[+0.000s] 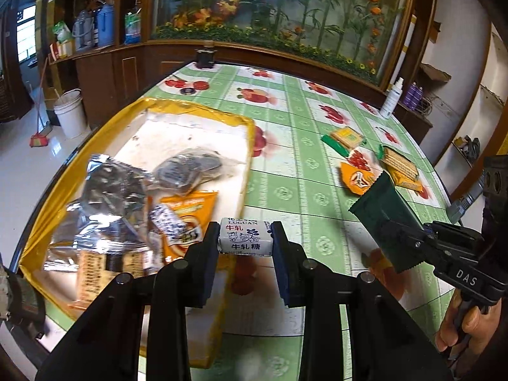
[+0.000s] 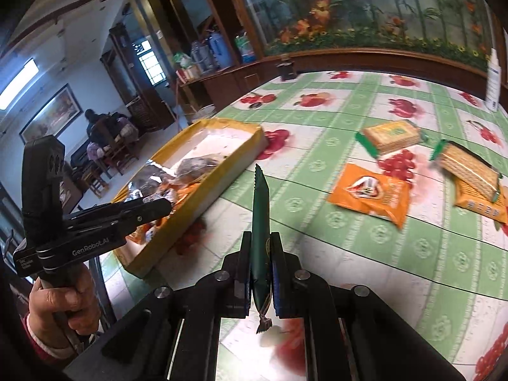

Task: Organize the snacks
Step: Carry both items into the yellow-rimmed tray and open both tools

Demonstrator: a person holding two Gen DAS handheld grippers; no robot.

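My left gripper (image 1: 245,238) is shut on a small white nougat candy (image 1: 245,237) with red and black print, held above the near edge of a yellow cardboard tray (image 1: 235,120). The tray holds several snack packets, silver (image 1: 108,187) and orange (image 1: 187,222). My right gripper (image 2: 260,254) is shut on a dark green snack packet (image 2: 260,222), held edge-up above the table; it also shows in the left wrist view (image 1: 384,219). An orange packet (image 2: 371,193) and two cracker packs (image 2: 390,135) (image 2: 466,168) lie on the tablecloth to the right.
The table has a green and white fruit-print cloth (image 2: 317,158). A white spray bottle (image 1: 391,98) stands at the far right edge and a dark jar (image 1: 204,57) at the far edge. Another orange packet (image 2: 482,206) lies under the right cracker pack.
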